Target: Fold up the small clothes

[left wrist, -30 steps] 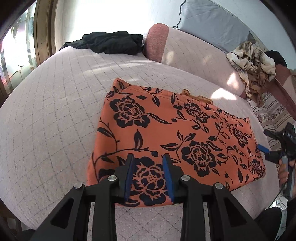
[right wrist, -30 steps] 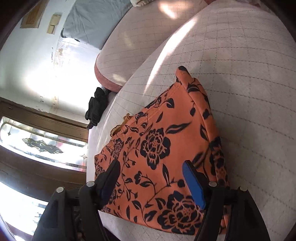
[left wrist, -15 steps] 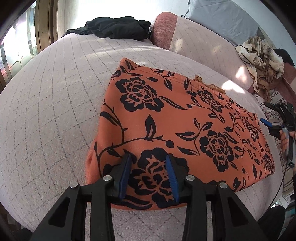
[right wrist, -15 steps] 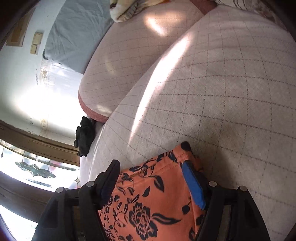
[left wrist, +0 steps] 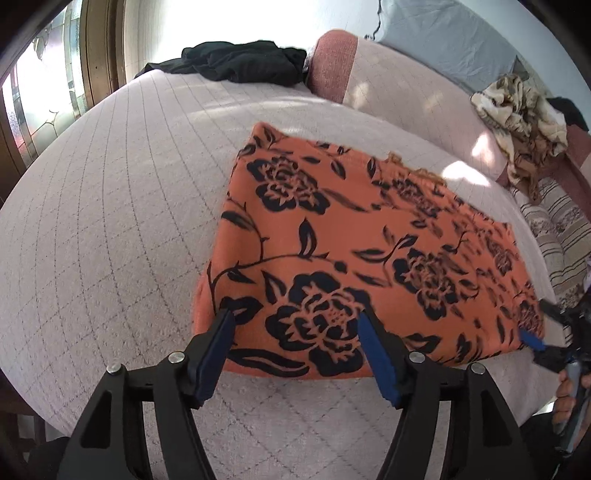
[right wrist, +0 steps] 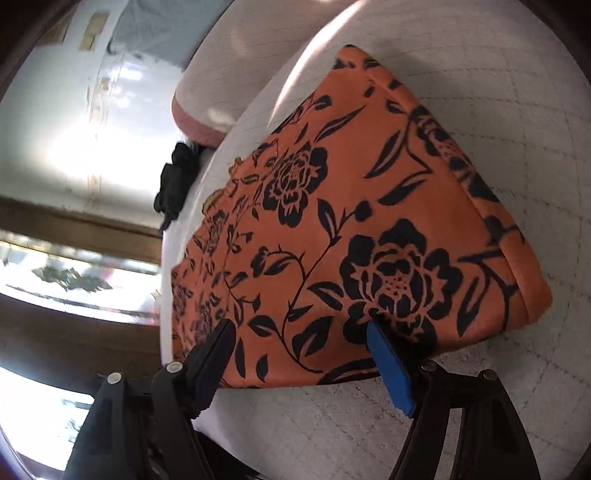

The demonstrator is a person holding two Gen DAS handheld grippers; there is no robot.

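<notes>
Folding cloth (left wrist: 369, 236): it lies flat on the bed (left wrist: 110, 221), partly folded | left gripper (left wrist: 295, 332) jaws opening over its near edge, nothing pinched | right gripper (right wrist: 299, 343) jaws opening, empty, at its near edge | advice: pinch both near corners evenly | black garment (left wrist: 240, 64) beyond cloth, well apart; nothing blocks.

Beneath me: bed (left wrist: 110, 221), pale quilted cover, grid stitching. At far edge, pink-ended bolster (left wrist: 332, 62), grey-blue pillow (left wrist: 443, 33) behind it against white wall (right wrist: 55, 110). Black clothes heap (left wrist: 240, 62) at far left corner. Patterned cloth pile (left wrist: 517, 110) at far right. Wood-framed leaded window (left wrist: 44, 92) left, strong sunlight, bright patches across cover.
</notes>
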